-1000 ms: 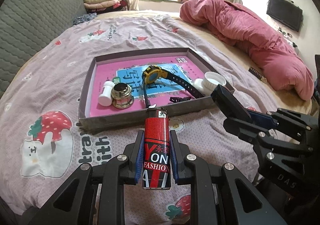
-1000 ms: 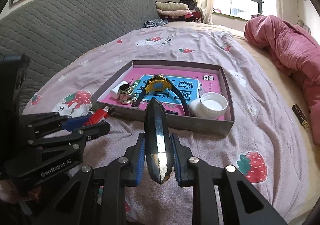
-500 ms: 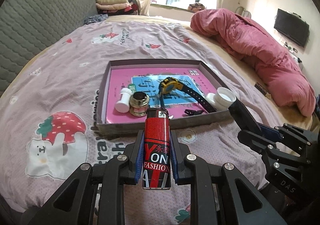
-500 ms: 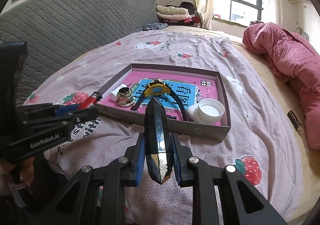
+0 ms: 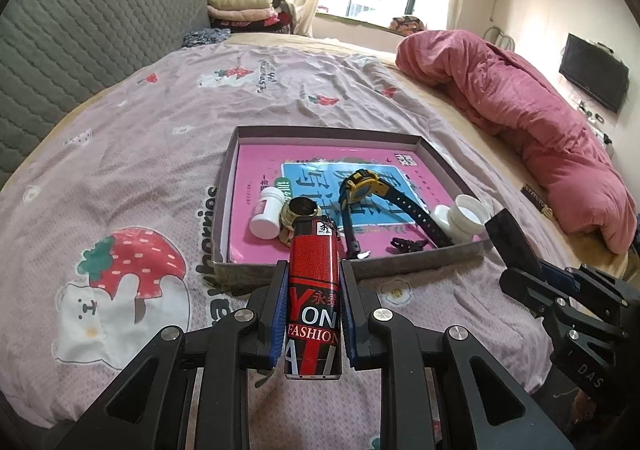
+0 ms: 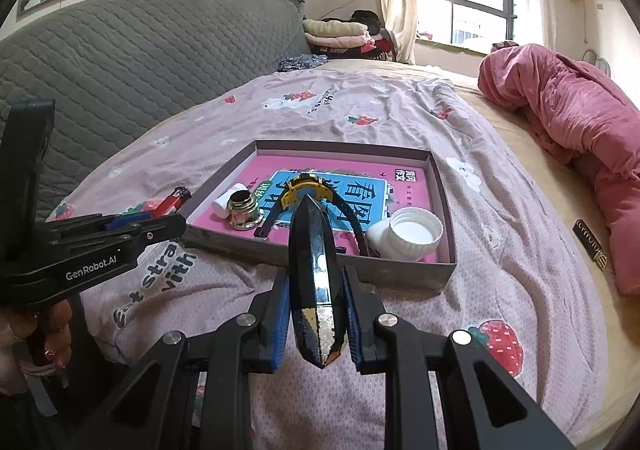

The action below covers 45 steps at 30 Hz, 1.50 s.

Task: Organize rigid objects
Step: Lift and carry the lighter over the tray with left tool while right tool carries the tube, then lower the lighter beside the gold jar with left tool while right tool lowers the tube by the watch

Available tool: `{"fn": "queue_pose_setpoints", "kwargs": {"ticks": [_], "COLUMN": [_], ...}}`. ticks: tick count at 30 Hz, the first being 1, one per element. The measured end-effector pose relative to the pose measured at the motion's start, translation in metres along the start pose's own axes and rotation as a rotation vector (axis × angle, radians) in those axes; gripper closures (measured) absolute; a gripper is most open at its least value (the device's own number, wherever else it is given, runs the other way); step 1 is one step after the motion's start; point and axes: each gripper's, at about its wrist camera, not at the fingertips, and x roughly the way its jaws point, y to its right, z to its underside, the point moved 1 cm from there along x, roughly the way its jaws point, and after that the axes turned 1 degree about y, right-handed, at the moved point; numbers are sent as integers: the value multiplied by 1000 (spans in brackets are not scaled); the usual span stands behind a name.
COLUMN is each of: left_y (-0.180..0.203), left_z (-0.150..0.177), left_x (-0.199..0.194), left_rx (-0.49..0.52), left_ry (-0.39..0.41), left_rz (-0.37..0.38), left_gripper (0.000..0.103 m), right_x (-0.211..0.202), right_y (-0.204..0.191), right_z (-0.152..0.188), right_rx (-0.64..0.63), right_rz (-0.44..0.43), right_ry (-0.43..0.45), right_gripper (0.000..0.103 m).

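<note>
Red cylindrical lighter [image 5: 314, 290] printed with white lettering sits clamped between the blue pads of our left claw [image 5: 313, 292], held lengthwise just short of the near wall of a shallow grey cardboard tray [image 5: 404, 266] with a pink printed liner. Our right claw [image 6: 315, 296] is closed on a dark faceted crystal-shaped piece [image 6: 314, 274] with a glossy pointed tip, aimed at the same tray from the 6 o'clock side.

Inside the tray we see a small white plastic bottle [image 5: 266, 211] lying at about 8 o'clock, touching a brass-coloured round metal cap [image 5: 301, 209] just beside it. A yellow-and-black wristwatch with a dark strap [image 5: 362, 187] lies across the middle, and a white plastic jar [image 5: 466, 213] lies on its side, mouth open, at about 4 o'clock. A small black clip [image 5: 406, 245] rests near the front wall.

The tray stands on a bed covered by a lilac sheet with strawberry prints [image 5: 160, 137]. A crumpled pink quilt [image 5: 532, 117] lies at 2 o'clock, well apart from the tray.
</note>
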Motion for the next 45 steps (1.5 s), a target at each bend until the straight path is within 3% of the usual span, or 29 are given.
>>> {"fn": "queue_pose_setpoints", "kwargs": {"ticks": [25,45], "left_y": [-20,-27], "left_z": [-16,-25], "left_x": [64,87], "left_rx": [-93,-90], "left_ry": [-19,-13], "left_rz": [-37,-46], "left_gripper": [80,80], "right_x": [56,96], "right_y": [9,-5], "right_z": [-15,-27], "right_rx": [58,-13], "right_rz": [3,-6], "right_ry": [-18,-62], "right_gripper": [78,79]}}
